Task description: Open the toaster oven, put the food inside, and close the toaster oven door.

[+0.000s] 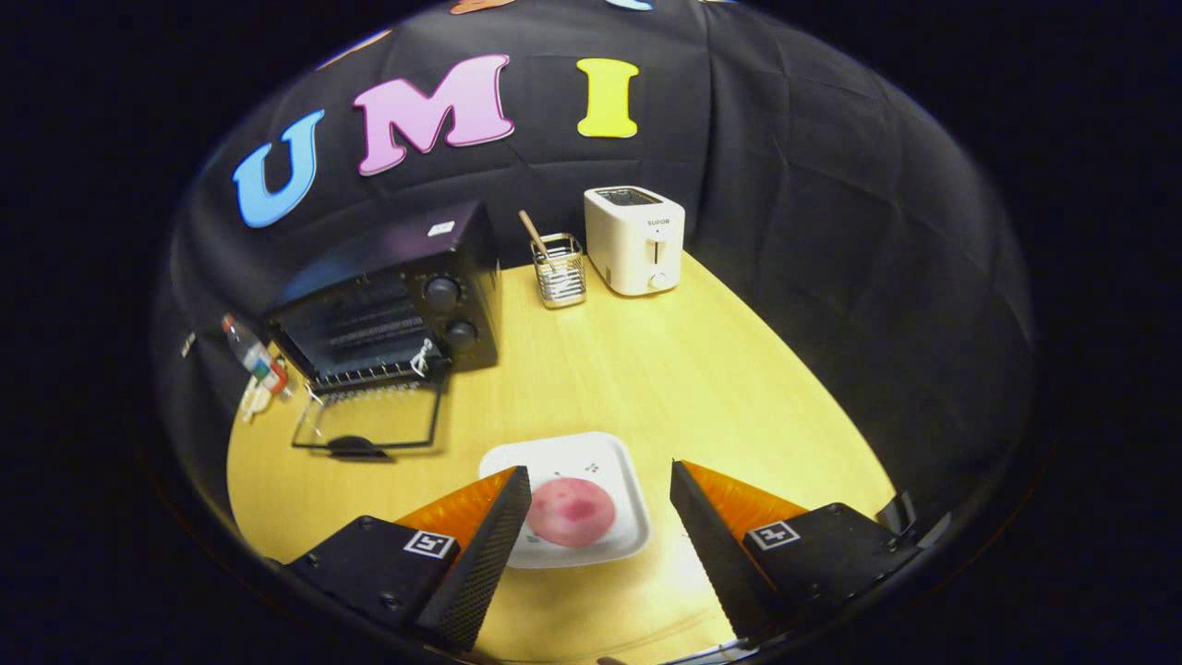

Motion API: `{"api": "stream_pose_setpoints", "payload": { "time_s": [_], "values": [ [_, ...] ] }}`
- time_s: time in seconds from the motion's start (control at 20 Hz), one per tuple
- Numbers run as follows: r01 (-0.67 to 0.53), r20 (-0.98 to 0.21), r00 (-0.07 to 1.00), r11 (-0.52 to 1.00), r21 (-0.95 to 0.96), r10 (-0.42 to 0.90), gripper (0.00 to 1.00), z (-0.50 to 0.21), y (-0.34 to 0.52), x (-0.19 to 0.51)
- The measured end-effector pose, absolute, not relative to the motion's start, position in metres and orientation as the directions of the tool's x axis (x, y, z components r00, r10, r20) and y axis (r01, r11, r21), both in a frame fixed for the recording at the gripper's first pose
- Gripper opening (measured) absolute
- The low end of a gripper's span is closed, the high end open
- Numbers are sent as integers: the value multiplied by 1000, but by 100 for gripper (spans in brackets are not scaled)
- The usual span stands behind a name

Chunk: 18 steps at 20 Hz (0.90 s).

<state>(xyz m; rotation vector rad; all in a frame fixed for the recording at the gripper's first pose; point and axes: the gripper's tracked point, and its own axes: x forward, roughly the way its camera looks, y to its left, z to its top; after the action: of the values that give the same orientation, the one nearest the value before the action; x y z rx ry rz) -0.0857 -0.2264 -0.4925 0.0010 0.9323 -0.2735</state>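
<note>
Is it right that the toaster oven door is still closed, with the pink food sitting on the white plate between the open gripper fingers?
Not quite. The gripper view shows the toaster oven with its door already open, folded down flat onto the table. The rest holds: the pink food sits on the white plate, between the fingers of the open gripper.

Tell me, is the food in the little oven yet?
Not yet. The toaster oven is already open: its glass door lies flat on the table. Now the tongs are open around the pink food, which sits on its white plate. Grabbing it, putting it inside and closing the door are left.
</note>
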Motion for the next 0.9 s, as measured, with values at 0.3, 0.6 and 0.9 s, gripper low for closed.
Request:
{"api": "stream_pose_setpoints", "payload": {
  "time_s": [0.3,0.6,0.9],
  "values": [
    [101,-923,360,989,-105,-134,68,-574,-245,-98],
    [99,-959,273,994,-52,-78,67,-616,-245,-85],
    [129,-982,185,992,-3,-27,17,-624,-249,-94]
  ]
}}
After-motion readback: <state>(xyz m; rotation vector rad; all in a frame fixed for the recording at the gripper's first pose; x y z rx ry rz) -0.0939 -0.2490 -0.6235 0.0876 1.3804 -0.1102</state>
